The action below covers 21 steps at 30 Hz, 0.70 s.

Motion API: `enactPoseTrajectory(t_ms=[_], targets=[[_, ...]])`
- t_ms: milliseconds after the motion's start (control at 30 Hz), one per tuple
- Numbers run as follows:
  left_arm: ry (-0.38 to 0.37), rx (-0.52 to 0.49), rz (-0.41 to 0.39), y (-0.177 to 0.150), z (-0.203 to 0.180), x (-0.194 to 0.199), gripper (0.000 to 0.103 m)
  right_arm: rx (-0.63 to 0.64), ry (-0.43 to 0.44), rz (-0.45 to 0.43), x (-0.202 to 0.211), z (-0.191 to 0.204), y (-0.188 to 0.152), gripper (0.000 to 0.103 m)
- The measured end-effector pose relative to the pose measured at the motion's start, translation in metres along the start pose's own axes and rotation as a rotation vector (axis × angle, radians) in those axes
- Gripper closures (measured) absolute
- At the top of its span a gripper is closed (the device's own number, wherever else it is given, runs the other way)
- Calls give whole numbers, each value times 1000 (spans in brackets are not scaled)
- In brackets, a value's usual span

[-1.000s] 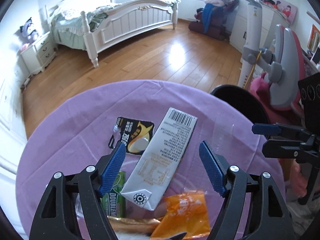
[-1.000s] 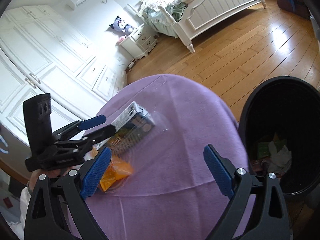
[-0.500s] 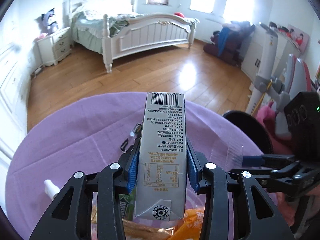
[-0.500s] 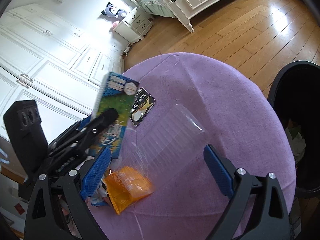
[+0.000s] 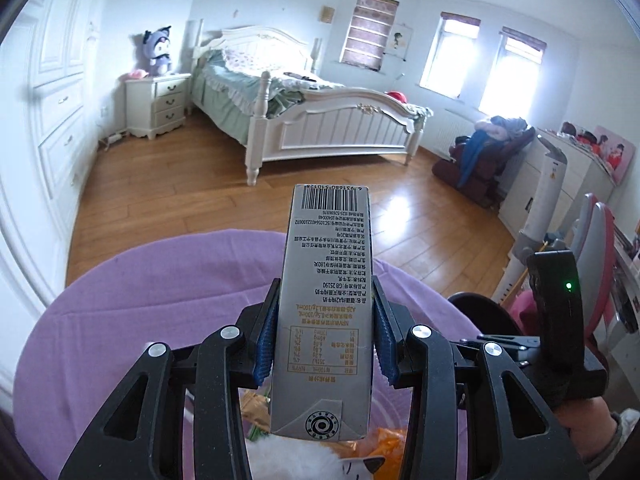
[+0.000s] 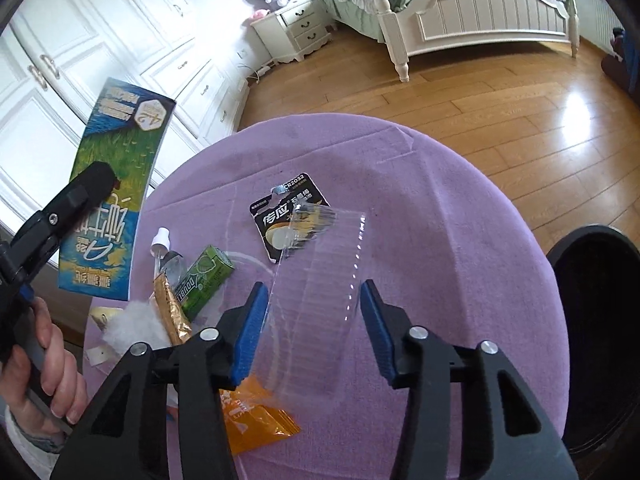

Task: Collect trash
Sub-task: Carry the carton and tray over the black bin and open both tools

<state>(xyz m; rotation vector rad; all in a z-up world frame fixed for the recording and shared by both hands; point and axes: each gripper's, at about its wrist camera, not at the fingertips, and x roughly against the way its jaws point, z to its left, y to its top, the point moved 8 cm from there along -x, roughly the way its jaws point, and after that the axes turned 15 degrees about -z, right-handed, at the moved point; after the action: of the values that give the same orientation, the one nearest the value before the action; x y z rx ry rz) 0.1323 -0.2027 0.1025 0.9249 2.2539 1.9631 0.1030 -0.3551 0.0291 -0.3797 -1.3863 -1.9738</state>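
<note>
Purple table [image 6: 460,240], one carton [image 5: 326,312].

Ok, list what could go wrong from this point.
1. The clear plastic cup sits between the right gripper jaws, which have just been closing; thin and flimsy, it may crush or slip out.
2. The left gripper grips the milk carton by its lower half, so it could pivot on the way to the black bin.
</note>
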Motion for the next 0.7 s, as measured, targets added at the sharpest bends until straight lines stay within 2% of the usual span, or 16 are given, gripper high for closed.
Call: enactPoseTrajectory(t_ms=[167,267,400,533,700], targets=[[-21,-14,1,0,-14,0,62,-26,46,-58,18,-7,3,63],[-43,-24,-1,-2,-32,-1,62,-63,82,-140,38,-17,9,63],[-88,-30,-6,-5,-60,-5,62,-70,40,-280,71,-39,25,63],[-154,-50,-7,-11,-102,-15,62,-68,-40,-418,111,-69,41,63],[-246,-76,3,-19,-158,-35,62,-64,-148,-517,145,-114,54,63]])
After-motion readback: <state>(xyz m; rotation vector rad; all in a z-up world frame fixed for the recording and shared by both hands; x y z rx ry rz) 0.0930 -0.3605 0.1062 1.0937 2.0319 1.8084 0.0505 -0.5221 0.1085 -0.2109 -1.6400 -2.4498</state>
